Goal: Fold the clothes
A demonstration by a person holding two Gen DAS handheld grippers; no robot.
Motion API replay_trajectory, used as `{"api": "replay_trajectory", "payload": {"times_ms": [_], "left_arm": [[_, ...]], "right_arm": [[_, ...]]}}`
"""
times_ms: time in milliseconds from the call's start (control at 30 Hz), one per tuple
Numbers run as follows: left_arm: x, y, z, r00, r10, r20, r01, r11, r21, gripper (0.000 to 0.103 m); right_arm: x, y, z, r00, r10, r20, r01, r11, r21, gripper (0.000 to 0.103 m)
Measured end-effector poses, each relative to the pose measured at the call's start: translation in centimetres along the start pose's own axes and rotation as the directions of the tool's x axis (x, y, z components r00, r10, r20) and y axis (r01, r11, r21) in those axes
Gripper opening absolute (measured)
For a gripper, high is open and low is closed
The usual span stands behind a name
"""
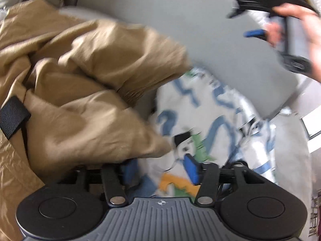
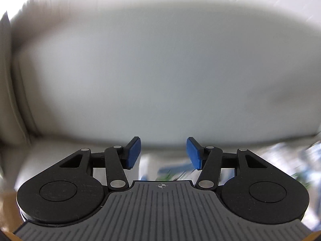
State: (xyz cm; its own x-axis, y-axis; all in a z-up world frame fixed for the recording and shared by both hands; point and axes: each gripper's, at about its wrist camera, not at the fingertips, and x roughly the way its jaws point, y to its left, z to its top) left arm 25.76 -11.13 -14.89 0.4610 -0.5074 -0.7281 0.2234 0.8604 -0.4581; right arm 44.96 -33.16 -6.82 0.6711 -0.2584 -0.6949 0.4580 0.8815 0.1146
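A crumpled tan garment fills the left of the left wrist view, lying partly over a white cloth printed in blue, green and orange. My left gripper stands open low over both. The tan hem drapes across its left finger, the right pad is bare, and printed cloth shows in the gap. My right gripper is open with nothing between its blue pads, facing a pale grey cushion. A blurred strip of the printed cloth lies below it. The view is blurred.
A person's hand holds the right gripper's handle at the upper right, over a grey cushion. A black strap sticks out of the tan cloth at the left. A bright window lies at the far right.
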Motion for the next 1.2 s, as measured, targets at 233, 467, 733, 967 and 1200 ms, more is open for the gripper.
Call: {"api": "replay_trajectory", "payload": {"times_ms": [233,467,733,967,1200], "left_arm": [[-2.5,-0.4,-0.3,0.966,-0.131,0.222,0.135,0.991,-0.002,0.064],[-6.8,1.4,0.2,0.911,-0.253,0.327,0.321,0.931,-0.173,0.063],[-16.7,0.0,-3.6,0.965,-0.153,0.215,0.149,0.988,0.035,0.065],[-19.7,-2.4,-11.0,0.991,0.071,0.11,-0.102,0.947,0.306,0.065],[-18.6,-4.6,-16.2,0.992,0.105,0.065,-0.122,0.914,0.387,0.065]], "right_arm": [[-18.8,-8.4,2.8,0.956,-0.037,0.289,0.035,0.999,0.012,0.067],[-36.0,-20.3,-2.6,0.961,0.0,0.277,-0.035,0.992,0.122,0.076],[-46.4,-33.8,-13.9,0.984,0.007,0.175,-0.051,0.967,0.251,0.08],[-45.4,-36.0,-24.6,0.978,0.202,0.052,-0.206,0.899,0.386,0.082],[-39.5,-37.1,-29.4,0.968,0.251,-0.009,-0.217,0.854,0.472,0.033]]}}
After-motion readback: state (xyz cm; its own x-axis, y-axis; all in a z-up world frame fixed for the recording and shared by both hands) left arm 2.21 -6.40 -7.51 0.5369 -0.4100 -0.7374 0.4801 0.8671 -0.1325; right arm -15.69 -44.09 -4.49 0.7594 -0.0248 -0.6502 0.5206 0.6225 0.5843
